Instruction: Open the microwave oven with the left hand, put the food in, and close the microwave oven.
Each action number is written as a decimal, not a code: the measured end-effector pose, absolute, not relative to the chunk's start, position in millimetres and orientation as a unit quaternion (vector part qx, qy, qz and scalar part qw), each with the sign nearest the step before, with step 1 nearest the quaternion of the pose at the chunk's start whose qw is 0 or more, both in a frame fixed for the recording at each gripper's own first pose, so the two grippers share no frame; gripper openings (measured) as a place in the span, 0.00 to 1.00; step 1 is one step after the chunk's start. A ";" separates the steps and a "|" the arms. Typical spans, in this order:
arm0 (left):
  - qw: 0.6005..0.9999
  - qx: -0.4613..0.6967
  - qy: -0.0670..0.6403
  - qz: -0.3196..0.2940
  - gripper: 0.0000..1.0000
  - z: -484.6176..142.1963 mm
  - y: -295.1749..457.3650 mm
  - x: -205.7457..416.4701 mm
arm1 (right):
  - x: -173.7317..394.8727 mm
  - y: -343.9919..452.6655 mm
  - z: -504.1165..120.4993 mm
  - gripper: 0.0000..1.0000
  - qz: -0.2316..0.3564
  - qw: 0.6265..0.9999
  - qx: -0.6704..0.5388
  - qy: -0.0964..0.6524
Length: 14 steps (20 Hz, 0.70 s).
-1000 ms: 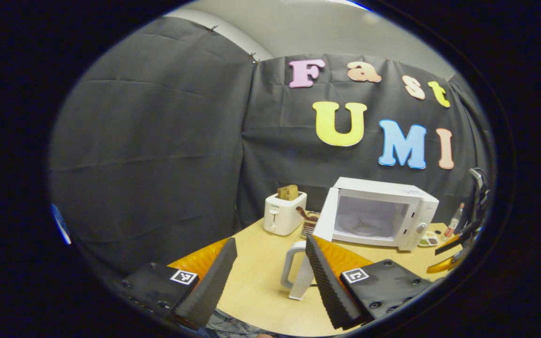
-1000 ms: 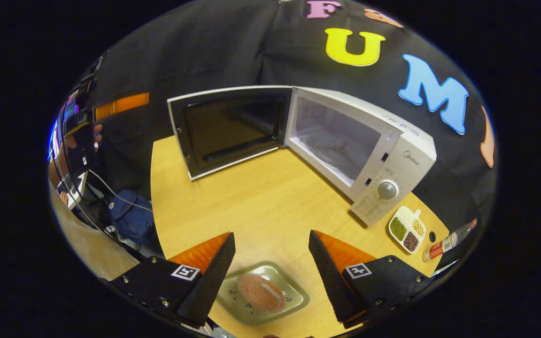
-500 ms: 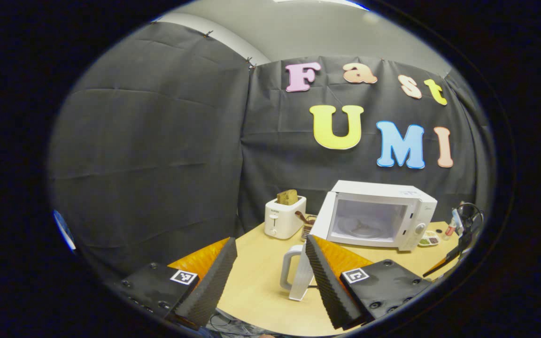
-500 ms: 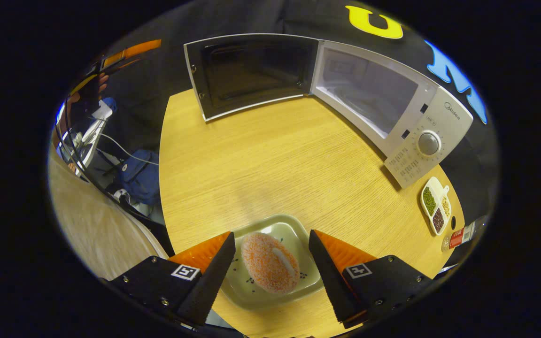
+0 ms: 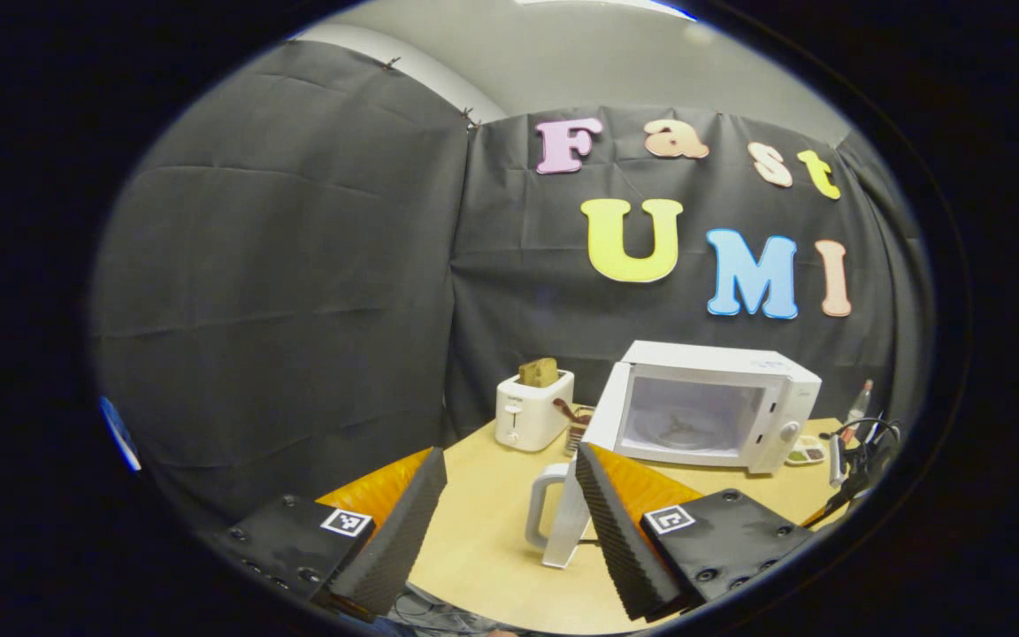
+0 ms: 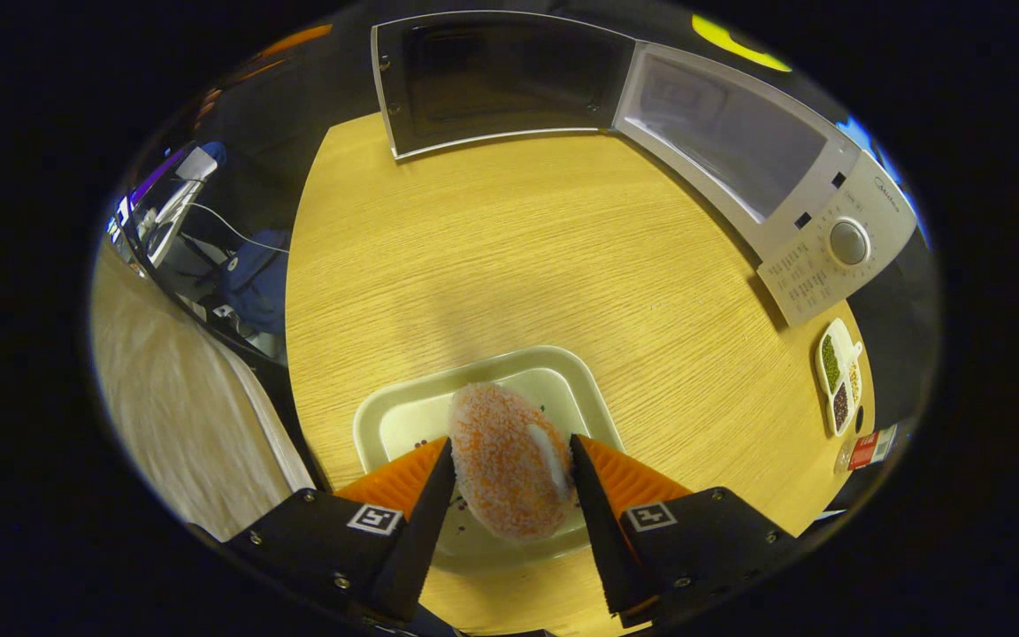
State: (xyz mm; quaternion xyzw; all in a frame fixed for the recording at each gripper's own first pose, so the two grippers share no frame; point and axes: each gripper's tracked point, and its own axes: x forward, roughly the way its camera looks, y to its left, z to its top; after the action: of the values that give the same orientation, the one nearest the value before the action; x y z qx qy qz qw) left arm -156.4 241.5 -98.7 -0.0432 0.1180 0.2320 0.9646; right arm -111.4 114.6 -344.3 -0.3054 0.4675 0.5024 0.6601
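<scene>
While the left gripper [image 5: 509,513] hangs released, the right gripper [image 6: 509,495] has dropped, fingers now flanking the food [image 6: 509,460] at lower centre, narrowed but contact unclear.

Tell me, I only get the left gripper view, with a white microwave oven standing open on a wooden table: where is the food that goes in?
Observer: In the right gripper view, an orange crumb-coated oval bun lies on a pale green square plate.
Operator: Has anything got hold of it?
Observer: The right gripper straddles it, one finger close on each side; I cannot tell whether they press.
Operator: Is anything between it and the oven?
Observer: No. The plate sits towards the wooden table's near edge, with bare tabletop between it and the white microwave oven's swung-open door.
</scene>
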 end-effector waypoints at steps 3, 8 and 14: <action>0.966 -0.045 0.117 0.225 0.96 -99.2 241.9 -150.7 | -101.4 122.8 -330.6 0.77 0.493 0.683 -0.312 0.439; 0.968 -0.055 0.119 0.214 0.96 -103.9 243.4 -141.9 | -66.5 148.3 -295.5 0.77 0.473 0.727 -0.323 0.380; 0.968 -0.051 0.110 0.219 0.97 -100.8 255.6 -143.5 | -19.3 185.9 -255.0 0.77 0.450 0.773 -0.328 0.302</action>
State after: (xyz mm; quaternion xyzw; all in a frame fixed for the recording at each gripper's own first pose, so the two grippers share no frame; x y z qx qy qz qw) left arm -143.5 255.6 -100.8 -0.0507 0.1097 0.2192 0.9682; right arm -19.3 185.9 -255.0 -0.3283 0.3021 0.4503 0.7735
